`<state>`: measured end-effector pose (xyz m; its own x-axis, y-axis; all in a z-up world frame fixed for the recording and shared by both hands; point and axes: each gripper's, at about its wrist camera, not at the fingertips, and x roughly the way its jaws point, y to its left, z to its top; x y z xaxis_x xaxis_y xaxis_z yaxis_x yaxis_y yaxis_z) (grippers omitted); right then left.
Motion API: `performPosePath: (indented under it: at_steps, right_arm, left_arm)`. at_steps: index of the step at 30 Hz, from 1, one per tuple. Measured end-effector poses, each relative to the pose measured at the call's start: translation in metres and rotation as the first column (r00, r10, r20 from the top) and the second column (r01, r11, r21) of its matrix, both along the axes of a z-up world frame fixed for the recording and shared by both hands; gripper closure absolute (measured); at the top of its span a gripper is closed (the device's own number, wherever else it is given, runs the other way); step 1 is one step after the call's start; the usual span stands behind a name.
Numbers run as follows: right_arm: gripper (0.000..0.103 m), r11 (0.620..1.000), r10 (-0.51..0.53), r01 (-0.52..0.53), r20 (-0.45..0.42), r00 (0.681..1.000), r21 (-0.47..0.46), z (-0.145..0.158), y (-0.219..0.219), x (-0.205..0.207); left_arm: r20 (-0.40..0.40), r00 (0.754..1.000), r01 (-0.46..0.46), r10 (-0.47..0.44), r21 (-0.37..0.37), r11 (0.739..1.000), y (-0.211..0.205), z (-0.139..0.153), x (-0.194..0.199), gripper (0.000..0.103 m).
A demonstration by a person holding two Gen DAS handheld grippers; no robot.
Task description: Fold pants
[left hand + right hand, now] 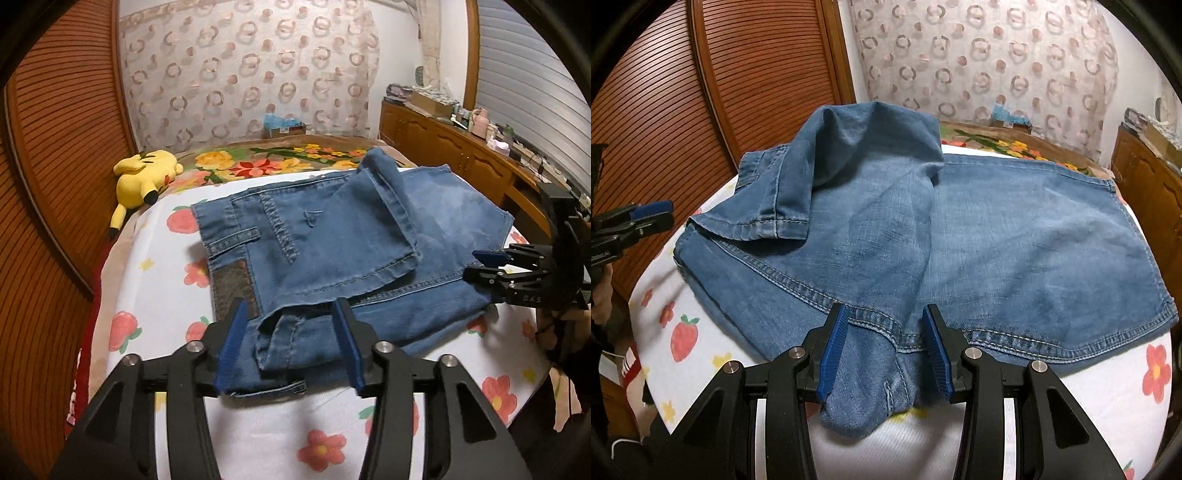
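Item one: the jeans [332,251], blue denim, lying folded on my bed [155,280], which wears a white sheet printed with red flowers and strawberries; a leg end is turned back over the top of the stack, hem up, and a brown patch shows at the waistband. Item two: my left tongs [291,343], jaws standing apart, blue pads either side of a loose denim edge at the near side of the stack; I see no pad pressing on the cloth, so nothing is gripped. Item three: my right tongs [882,350], jaws partly open, straddling a bunched fold of denim at the stitched near edge; the left pad lies against the cloth, the right pad seems just clear, and I cannot tell whether the fold is truly pinched. Item four: a yellow plush toy [144,177], lying on the far left of the bed beside a slatted wooden door [62,147]. Item five: a wooden cabinet [454,151] along the right wall, its top crowded with small things. Item six: a circle-patterned curtain [251,70] behind the bed.
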<state>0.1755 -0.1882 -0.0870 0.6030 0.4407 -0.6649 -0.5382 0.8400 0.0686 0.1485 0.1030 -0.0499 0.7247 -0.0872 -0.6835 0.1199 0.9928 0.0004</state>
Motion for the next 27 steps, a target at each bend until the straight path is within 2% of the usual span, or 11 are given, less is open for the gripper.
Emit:
performPosePath:
  at_steps: [2,4,9,18,21,24,26,27]
  right_arm:
    - [0.059,1.0,-0.001,0.001,0.003,1.0,-0.011,-0.001,0.004,-0.001]
    - [0.059,1.0,-0.002,0.002,0.006,1.0,-0.018,-0.002,0.007,-0.002]
    - [0.058,1.0,-0.001,0.001,-0.004,1.0,-0.021,-0.003,0.007,-0.001]
    - [0.058,1.0,-0.002,0.002,-0.01,1.0,-0.014,-0.004,0.007,-0.001]
    - [0.058,1.0,-0.003,0.003,-0.008,1.0,-0.014,-0.004,0.007,-0.002]
    - [0.058,1.0,-0.003,0.003,-0.006,1.0,-0.016,-0.004,0.007,-0.002]
    - [0.058,1.0,-0.003,0.003,-0.006,1.0,-0.016,-0.004,0.007,-0.002]
    - [0.058,1.0,-0.003,0.003,-0.007,1.0,-0.016,-0.004,0.007,-0.002]
  left_arm:
    - [0.009,1.0,0.019,-0.019,-0.008,1.0,-0.007,0.001,0.003,0.034]
    - [0.012,0.999,0.041,-0.04,-0.021,0.999,-0.015,0.002,0.008,0.032]
    - [0.015,0.994,0.111,-0.111,-0.022,0.994,-0.049,-0.003,0.025,0.032]
    - [-0.046,0.983,0.178,-0.18,-0.032,0.983,-0.089,-0.019,0.064,0.033]
    - [-0.077,0.982,0.176,-0.174,0.021,0.984,-0.101,-0.027,0.074,0.035]
    - [-0.086,0.983,0.173,-0.163,0.126,0.977,-0.108,-0.033,0.078,0.053]
    - [-0.086,0.984,0.169,-0.158,0.142,0.975,-0.102,-0.032,0.078,0.074]
    - [-0.081,0.985,0.164,-0.154,0.138,0.977,-0.096,-0.029,0.077,0.078]
